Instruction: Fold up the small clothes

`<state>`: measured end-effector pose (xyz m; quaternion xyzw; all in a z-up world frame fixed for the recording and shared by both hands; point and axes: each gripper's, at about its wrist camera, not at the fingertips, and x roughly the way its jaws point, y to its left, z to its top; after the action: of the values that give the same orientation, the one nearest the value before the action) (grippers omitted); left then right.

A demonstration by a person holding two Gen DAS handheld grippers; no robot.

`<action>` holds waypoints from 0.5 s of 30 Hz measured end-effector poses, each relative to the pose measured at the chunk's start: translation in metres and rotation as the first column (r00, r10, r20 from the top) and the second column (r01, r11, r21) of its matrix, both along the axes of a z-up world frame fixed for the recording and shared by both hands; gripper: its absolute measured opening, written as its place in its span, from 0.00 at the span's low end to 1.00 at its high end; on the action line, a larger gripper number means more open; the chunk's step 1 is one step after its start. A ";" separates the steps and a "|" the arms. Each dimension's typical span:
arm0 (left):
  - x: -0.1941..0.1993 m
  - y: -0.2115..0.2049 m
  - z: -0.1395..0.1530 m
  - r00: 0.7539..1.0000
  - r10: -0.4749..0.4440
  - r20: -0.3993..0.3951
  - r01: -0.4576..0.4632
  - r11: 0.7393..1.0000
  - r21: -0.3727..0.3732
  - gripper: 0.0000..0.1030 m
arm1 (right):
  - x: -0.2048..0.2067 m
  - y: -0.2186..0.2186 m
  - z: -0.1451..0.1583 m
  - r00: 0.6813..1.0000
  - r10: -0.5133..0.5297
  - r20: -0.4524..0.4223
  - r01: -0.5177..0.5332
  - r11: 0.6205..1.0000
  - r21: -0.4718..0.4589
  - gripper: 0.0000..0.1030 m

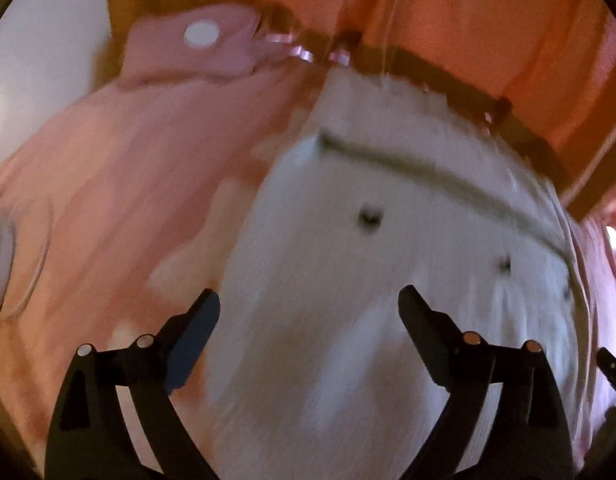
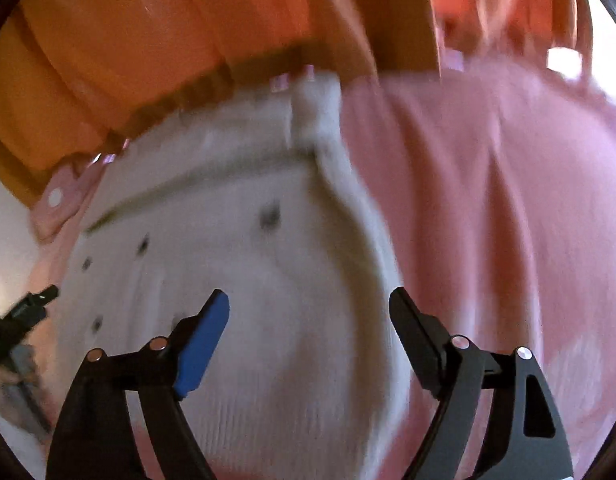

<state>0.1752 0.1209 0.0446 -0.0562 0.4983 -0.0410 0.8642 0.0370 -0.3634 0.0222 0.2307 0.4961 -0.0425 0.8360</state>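
A small white knitted garment (image 1: 387, 280) with dark specks lies folded on a pink cloth; a fold line crosses its far part. The right wrist view shows the same white garment (image 2: 248, 280), with its right edge rolled over. My left gripper (image 1: 309, 304) hangs open above the garment's left part, nothing between its fingers. My right gripper (image 2: 308, 308) is open too, above the garment's right edge, with nothing in it. Both views are blurred by motion.
The pink cloth (image 1: 108, 200) spreads to the left and, in the right wrist view, the pink cloth (image 2: 507, 200) runs to the right. A folded pink piece with a white dot (image 1: 196, 40) lies at the far left. Orange fabric (image 2: 128, 40) hangs behind.
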 end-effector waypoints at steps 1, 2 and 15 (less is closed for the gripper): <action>-0.011 0.009 -0.004 0.999 -0.022 -0.043 0.022 1.000 0.003 0.86 | -0.011 0.003 -0.006 0.998 0.038 -0.058 -0.037 0.999 0.027 0.78; -0.022 0.015 -0.007 0.997 -0.037 -0.075 0.037 0.999 0.006 0.86 | -0.016 0.007 -0.009 0.993 0.065 -0.094 -0.063 0.998 0.026 0.78; -0.064 -0.003 -0.025 0.982 -0.136 -0.131 0.133 0.991 -0.030 0.31 | -0.011 0.040 -0.021 0.982 0.112 -0.153 -0.118 0.993 -0.027 0.10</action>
<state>0.1116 0.1182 0.0198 -0.0343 0.5571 -0.1007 0.8236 0.0262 -0.3230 0.0013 0.1827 0.5695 -0.0204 0.8012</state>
